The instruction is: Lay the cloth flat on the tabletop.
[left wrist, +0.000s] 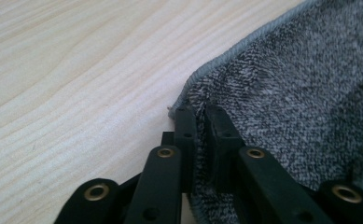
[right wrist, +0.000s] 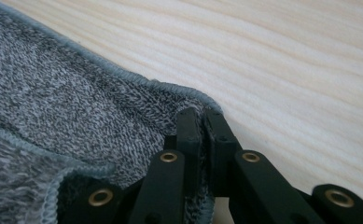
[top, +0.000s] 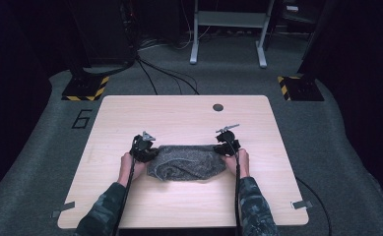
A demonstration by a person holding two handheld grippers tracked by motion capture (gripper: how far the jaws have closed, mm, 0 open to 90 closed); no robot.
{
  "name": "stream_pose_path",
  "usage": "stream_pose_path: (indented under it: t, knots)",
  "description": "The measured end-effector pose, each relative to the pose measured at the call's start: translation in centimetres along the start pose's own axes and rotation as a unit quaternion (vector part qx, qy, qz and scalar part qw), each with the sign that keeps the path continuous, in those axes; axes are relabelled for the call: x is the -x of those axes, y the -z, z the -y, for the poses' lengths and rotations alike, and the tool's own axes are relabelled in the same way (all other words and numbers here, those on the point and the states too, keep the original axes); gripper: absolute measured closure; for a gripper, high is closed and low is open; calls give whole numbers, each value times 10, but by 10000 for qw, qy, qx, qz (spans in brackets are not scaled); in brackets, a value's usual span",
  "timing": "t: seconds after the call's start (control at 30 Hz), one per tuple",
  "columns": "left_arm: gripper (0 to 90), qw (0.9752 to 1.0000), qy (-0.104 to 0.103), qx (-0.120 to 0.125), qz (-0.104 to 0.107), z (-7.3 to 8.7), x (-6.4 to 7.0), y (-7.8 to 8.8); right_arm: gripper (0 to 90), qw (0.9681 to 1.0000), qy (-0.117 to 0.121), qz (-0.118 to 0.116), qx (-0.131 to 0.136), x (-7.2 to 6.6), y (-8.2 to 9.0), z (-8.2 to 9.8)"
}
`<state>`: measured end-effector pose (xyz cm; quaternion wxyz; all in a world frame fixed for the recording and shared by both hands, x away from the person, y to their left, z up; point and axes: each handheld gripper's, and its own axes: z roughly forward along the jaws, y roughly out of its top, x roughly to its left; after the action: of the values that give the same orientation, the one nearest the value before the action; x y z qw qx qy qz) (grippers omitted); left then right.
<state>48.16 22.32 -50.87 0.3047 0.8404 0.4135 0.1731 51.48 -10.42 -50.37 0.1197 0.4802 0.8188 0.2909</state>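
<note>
Left gripper [top: 144,149] pinches towel [top: 186,162] at its left far corner, right gripper [top: 227,143] pinches right far corner; grey towel lies mid-table [top: 179,110], long axis spanning between grippers, bulk toward person.

free: bare table [top: 179,113] on the far side, left and right | obstacle: grey towel [top: 188,162] in the near middle | far: small dark hole [top: 218,107]

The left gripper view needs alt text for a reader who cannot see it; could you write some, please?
The left gripper is shut on a corner of a grey knitted cloth with a stitched hem, which lies on a pale wooden table.
</note>
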Motion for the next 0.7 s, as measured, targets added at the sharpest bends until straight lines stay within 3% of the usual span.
stream_pose_path:
  t: [0.13, 0.23, 0.4, 0.5, 0.57, 0.6, 0.63, 0.7]
  knots:
    - [861, 9997, -118, 165, 98, 0, 7, 13, 872, 9991, -1, 57, 410, -4, 18, 6]
    - [863, 9991, -69, 365, 201, 0, 7, 24, 872, 9977, 51, 32, 671, -7, 35, 10]
    - [864, 9980, -1, 525, 342, 6, 11, 40, 872, 9967, 90, -38, 810, -14, 52, 19]
    - [867, 9982, 9, 489, 342, 9, 8, 36, 873, 9962, 186, -74, 849, -15, 55, 23]
    - [874, 9988, 48, 379, 318, 6, 1, 24, 876, 9967, 171, -77, 796, -9, 46, 18]
    - [876, 9988, 142, 340, 334, 1, -4, 18, 879, 9975, 38, -144, 696, -4, 39, 12]
    - [877, 9991, 101, 287, 299, -6, -9, 15, 880, 9978, -16, -95, 649, 1, 34, 4]
    - [880, 9989, 111, 457, 41, -29, -18, 19, 882, 9976, 23, 60, 692, 6, 31, -20]
